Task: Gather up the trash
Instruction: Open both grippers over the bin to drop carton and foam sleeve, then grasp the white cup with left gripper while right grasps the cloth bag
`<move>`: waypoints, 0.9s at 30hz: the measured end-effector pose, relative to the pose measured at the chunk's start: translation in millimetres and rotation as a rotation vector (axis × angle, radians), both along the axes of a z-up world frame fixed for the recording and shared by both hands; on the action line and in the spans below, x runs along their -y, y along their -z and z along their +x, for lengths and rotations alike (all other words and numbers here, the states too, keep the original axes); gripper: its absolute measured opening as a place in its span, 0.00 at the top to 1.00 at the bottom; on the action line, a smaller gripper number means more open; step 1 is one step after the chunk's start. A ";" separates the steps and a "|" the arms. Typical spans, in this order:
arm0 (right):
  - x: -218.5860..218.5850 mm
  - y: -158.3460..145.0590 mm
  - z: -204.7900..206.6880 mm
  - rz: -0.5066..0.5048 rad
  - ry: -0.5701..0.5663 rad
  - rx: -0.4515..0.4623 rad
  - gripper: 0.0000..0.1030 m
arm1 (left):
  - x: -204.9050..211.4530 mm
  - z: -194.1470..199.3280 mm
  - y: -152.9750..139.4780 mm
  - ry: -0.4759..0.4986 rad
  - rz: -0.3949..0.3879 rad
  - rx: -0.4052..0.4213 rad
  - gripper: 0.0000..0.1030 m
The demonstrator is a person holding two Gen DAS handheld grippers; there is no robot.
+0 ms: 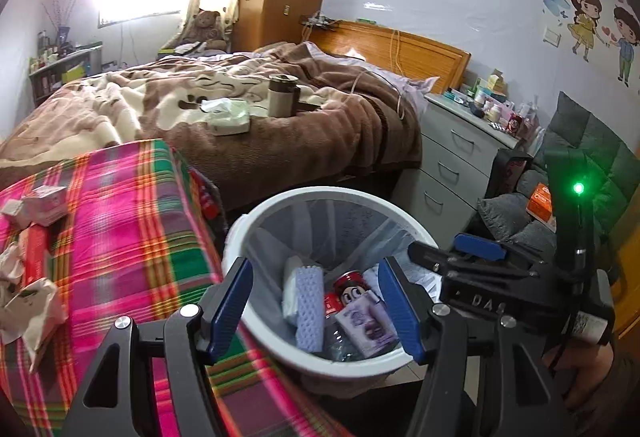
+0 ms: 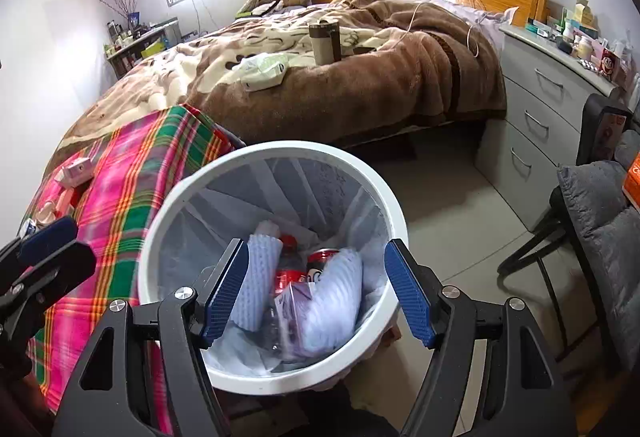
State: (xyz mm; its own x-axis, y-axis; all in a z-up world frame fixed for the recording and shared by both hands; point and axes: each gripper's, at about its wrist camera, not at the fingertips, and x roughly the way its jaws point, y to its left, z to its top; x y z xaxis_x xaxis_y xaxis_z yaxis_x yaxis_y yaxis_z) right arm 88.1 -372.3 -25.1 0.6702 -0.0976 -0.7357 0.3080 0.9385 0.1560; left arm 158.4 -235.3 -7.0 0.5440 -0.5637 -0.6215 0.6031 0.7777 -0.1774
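A white trash bin [image 1: 256, 213] [image 2: 168, 197] with a clear liner stands beside a plaid-covered table [image 1: 132, 237] [image 2: 120, 197]. Inside lie white foam sleeves [image 1: 310, 313] [image 2: 256, 277], a red can [image 1: 352, 283] [image 2: 322, 261], a clear bottle and a purple carton [image 1: 370, 325]. My left gripper [image 1: 316, 313] is open and empty above the bin. My right gripper [image 2: 316, 291] is open and empty over the bin; it also shows in the left wrist view [image 1: 476, 249]. Crumpled paper [image 1: 28, 301] and small cartons [image 1: 46, 203] [image 2: 76, 173] lie on the table.
A bed with a brown blanket [image 1: 240, 105] [image 2: 320, 69] lies behind, with a tissue pack [image 1: 228, 115] and a thermos [image 1: 282, 95] on it. A grey drawer unit [image 1: 452, 165] [image 2: 536, 117] stands right, a grey padded chair [image 2: 600, 221] nearer.
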 end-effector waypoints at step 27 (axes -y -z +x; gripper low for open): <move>-111.2 -22.1 15.1 0.053 -0.185 0.119 0.30 | -165.2 -13.6 -28.7 -0.283 -0.018 0.070 0.37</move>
State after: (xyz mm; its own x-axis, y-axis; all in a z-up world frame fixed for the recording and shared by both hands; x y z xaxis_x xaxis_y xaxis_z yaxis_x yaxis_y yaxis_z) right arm 103.3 -261.1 -3.1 0.7553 0.0718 -0.6515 0.1079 0.9668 0.2317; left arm 144.7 -70.2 21.7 0.7222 -0.3939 -0.5685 0.3739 0.9139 -0.1582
